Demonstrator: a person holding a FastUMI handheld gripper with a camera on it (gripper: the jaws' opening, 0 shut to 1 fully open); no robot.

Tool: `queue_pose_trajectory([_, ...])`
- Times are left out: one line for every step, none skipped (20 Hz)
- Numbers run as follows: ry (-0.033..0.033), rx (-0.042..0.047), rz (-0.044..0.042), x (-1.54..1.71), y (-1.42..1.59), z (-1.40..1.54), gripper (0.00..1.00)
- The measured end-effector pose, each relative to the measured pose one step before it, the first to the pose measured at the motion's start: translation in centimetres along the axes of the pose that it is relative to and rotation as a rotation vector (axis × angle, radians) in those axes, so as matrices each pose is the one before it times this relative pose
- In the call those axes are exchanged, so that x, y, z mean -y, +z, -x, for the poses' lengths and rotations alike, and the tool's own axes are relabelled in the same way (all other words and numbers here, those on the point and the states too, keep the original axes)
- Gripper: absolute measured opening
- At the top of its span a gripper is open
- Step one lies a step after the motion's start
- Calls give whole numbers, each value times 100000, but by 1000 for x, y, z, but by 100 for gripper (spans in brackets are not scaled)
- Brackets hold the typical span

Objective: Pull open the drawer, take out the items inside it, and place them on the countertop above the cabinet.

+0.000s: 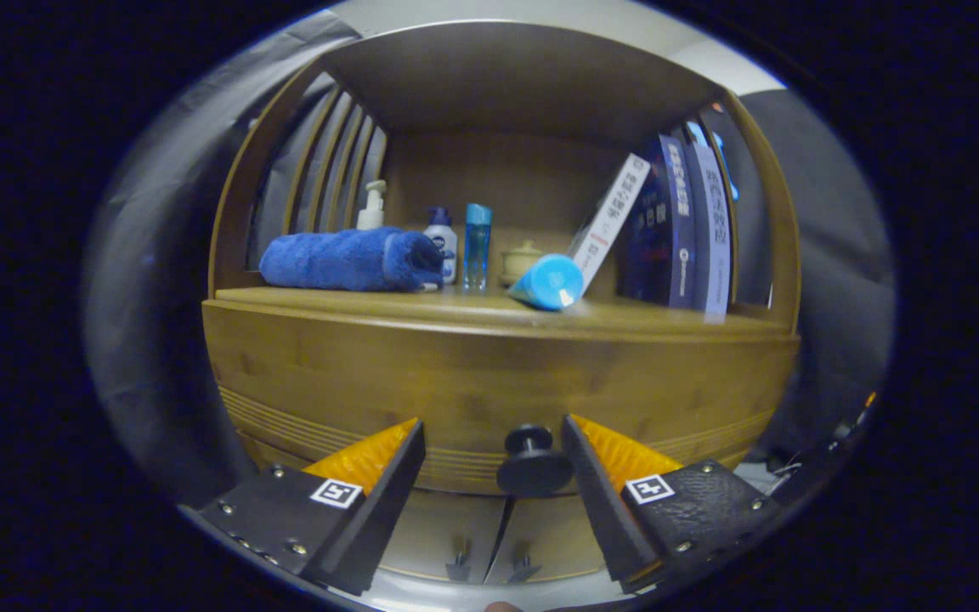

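Observation:
A wooden cabinet faces me, its drawer front (489, 382) closed, with a round dark knob (532, 463) low on it. My gripper (494, 433) is open, and the knob sits between the fingertips, nearer the right finger, touching neither. On the countertop (625, 319) above the drawer lies a light blue tube (547, 282), tilted on its side near the middle. A rolled dark blue towel (345, 259) rests on the countertop to the left.
At the back of the shelf stand a white pump bottle (372, 206), a small white and blue bottle (441, 240), a tall clear blue bottle (478, 246) and a small lidded jar (522, 259). Several books (681, 225) lean at the right. Two cabinet doors (489, 535) are below the drawer.

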State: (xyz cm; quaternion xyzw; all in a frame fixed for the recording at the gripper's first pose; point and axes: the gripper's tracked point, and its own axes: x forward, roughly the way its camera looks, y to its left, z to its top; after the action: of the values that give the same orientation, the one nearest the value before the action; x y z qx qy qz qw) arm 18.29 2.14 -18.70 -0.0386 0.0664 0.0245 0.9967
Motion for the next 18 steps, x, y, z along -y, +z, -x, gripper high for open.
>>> queue_pose_trajectory([-722, -1395, -399, 472, -292, 320, 97])
queue_pose_trajectory([-1057, 152, 254, 424, 100, 435, 97])
queue_pose_trajectory([-709, 231, 529, 255, 118, 616, 97])
queue_pose_trajectory([-438, 86, 222, 151, -19, 685, 97])
queue_pose_trajectory([68, 757, -839, -21, 309, 940, 97])
queue_pose_trajectory([351, 915, -1352, -101, 264, 961, 97])
queue_pose_trajectory([-282, 145, -1331, -11, 213, 873, 97])
queue_pose_trajectory([138, 568, -1077, 87, 205, 796, 97])
queue_pose_trajectory([-303, 41, 147, 50, 311, 825, 97])
queue_pose_trajectory([-1097, -58, 254, 446, 315, 1017, 97])
queue_pose_trajectory([-687, 198, 254, 173, 597, 1001, 97])
queue_pose_trajectory([-955, 1240, -479, 238, 803, 1149, 97])
queue_pose_trajectory([-740, 538, -881, 132, 886, 1159, 97])
queue_pose_trajectory([-158, 255, -1598, 109, 690, 1391, 97])
queue_pose_trajectory([192, -439, -1100, -107, 782, 1242, 97])
queue_pose_trajectory([368, 765, -1278, -80, 978, 1134, 97])
queue_pose_trajectory([680, 866, -96, -229, 1220, 947, 97])
queue_pose_trajectory([336, 639, 777, -210, 1110, 997, 97])
